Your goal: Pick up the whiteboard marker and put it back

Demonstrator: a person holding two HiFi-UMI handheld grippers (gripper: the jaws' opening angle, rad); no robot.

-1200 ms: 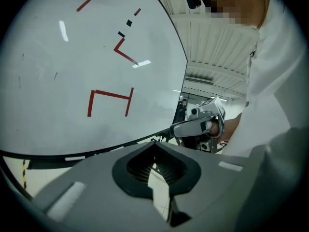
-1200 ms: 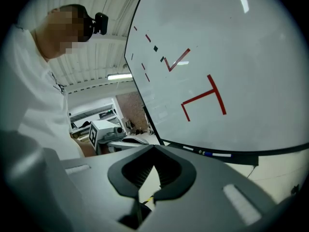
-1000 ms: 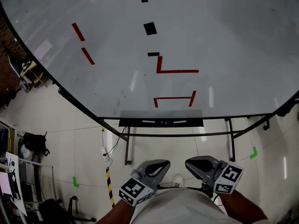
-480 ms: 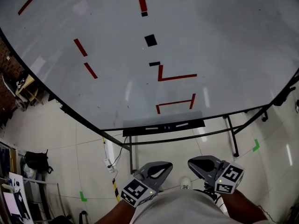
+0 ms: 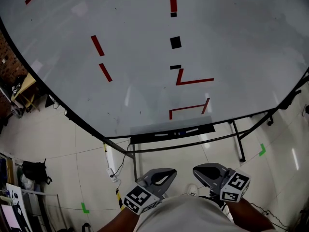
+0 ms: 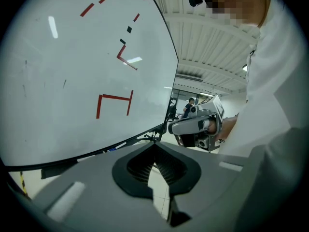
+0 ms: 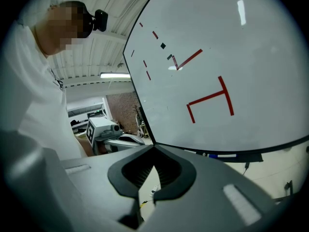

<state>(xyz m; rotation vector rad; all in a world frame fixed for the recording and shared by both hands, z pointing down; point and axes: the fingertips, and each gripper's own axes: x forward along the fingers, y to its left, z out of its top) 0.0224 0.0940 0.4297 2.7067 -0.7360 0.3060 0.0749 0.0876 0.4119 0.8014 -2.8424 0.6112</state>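
**Q:** What does the head view show?
**A:** The left gripper (image 5: pixel 170 172) and right gripper (image 5: pixel 198 170) are side by side, close to the person's body. Well ahead of both jaw tips stands a whiteboard (image 5: pixel 145 81) with red lines (image 5: pixel 193 81). A dark tray (image 5: pixel 145 138) runs under its lower edge. The whiteboard marker (image 5: pixel 176 133) lies in the tray, far from either gripper and too small to make out in detail.

**Q:** And the left gripper view?
**A:** The jaws of the left gripper (image 6: pixel 154 144) are pressed together at the tips, with nothing between them. The whiteboard (image 6: pixel 72 57) is ahead and to the left of the jaws. The right gripper (image 6: pixel 195 124) is beyond the tips, to their right.

**Q:** And the right gripper view?
**A:** The jaws of the right gripper (image 7: pixel 153 146) also meet at the tips and hold nothing. The tray (image 7: pixel 270 151) is ahead and to the right of the jaws. The marker (image 7: pixel 213 155) lies in it, well apart from the tips.
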